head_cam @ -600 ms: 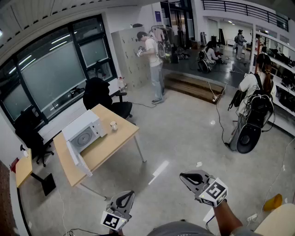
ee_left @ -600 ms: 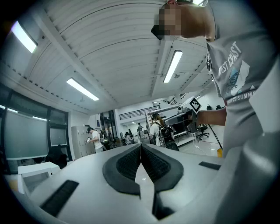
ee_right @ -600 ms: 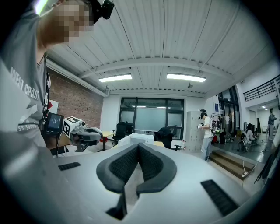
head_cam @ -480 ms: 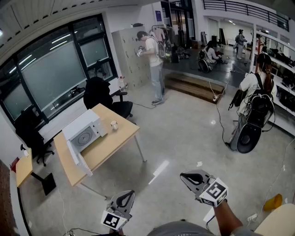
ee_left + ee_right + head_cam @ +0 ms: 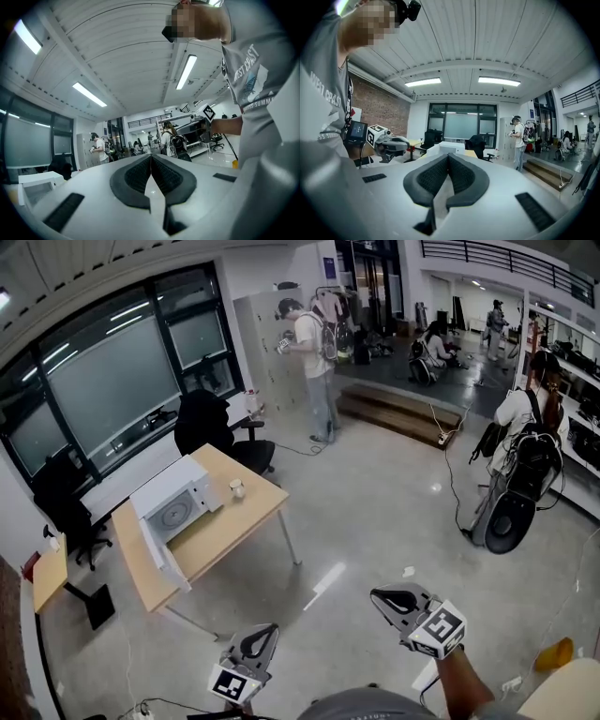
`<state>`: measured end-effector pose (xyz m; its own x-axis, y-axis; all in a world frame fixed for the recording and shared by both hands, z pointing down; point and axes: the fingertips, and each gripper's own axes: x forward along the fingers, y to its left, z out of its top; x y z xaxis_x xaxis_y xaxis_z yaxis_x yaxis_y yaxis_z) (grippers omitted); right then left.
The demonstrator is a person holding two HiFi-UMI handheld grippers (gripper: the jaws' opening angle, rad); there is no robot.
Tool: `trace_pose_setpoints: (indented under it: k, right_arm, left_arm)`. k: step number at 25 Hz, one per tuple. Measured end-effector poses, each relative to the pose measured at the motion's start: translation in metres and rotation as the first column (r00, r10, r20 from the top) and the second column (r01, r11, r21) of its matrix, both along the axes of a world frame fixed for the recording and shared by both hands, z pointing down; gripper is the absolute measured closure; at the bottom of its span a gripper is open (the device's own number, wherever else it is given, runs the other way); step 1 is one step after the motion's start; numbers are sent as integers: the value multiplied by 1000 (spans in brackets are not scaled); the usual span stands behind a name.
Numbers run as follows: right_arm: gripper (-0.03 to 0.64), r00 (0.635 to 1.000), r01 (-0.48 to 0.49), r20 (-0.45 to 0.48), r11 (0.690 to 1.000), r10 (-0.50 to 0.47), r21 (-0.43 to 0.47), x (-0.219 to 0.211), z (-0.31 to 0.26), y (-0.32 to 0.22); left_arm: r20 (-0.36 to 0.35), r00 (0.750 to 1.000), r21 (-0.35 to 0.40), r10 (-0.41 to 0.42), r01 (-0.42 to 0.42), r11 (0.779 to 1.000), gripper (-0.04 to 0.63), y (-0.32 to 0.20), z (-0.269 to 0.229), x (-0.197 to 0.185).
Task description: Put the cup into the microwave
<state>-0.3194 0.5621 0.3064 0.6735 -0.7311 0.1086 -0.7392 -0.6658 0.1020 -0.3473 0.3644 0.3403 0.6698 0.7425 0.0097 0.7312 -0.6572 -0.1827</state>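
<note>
A small pale cup (image 5: 237,488) stands on the wooden table (image 5: 234,531), just right of the white microwave (image 5: 173,507). The microwave's door (image 5: 155,557) hangs open toward me. Both grippers are far from the table, low over the floor near my body. My left gripper (image 5: 268,629) is shut and holds nothing; its pads meet in the left gripper view (image 5: 151,157). My right gripper (image 5: 374,594) is also shut and empty, with its pads together in the right gripper view (image 5: 448,157). That view shows the microwave (image 5: 451,147) far ahead.
A black office chair (image 5: 211,427) stands behind the table. One person (image 5: 314,362) stands at the grey lockers and another with a backpack (image 5: 525,437) stands at the right. A cable (image 5: 445,465) runs across the floor. A yellow object (image 5: 553,652) lies at the lower right.
The head view has shifted a little, so the table and microwave sit slightly lower in the picture. Both grippers stay shut in about the same places.
</note>
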Motion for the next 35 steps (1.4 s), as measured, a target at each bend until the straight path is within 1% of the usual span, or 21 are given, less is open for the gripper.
trace_pose_setpoints:
  k: [3, 8, 14, 19, 25, 28, 30, 33, 35]
  right_arm:
    - [598, 1000, -6, 4, 1000, 6, 8, 2, 2, -2]
    - [597, 1000, -2, 10, 997, 1, 71, 9, -4, -13]
    - [597, 1000, -22, 21, 998, 21, 55, 23, -6, -35]
    - [597, 999, -48, 26, 998, 47, 48, 22, -15, -59]
    - [597, 998, -63, 1, 996, 63, 60, 14, -20, -94]
    - [597, 998, -63, -3, 996, 63, 58, 14, -24, -108]
    - [597, 998, -62, -5, 997, 62, 55, 20, -29, -111]
    - [597, 998, -57, -4, 997, 57, 52, 42, -30, -122]
    - [597, 999, -46, 6, 998, 46, 47, 61, -23, -137]
  left_arm:
    - [1, 1000, -9, -6, 6, 1000, 574, -5, 1, 1]
    - [5, 1000, -13, -7, 7, 1000, 574, -17, 4, 6]
    - [10, 1000, -25, -5, 5, 1000, 574, -40, 3, 17]
    - [-5, 1000, -31, -7, 7, 999, 574, -69, -2, 13]
    - [-14, 1000, -34, -17, 16, 999, 574, -110, -4, 4]
    - [-13, 1000, -18, -25, 25, 1000, 574, -127, -6, 1]
    - [-30, 999, -20, -29, 29, 999, 574, -132, -14, 5]
    - [-88, 996, -29, -20, 18, 999, 574, -142, -25, 21]
    - [-126, 992, -6, -18, 17, 1000, 574, -156, -24, 32]
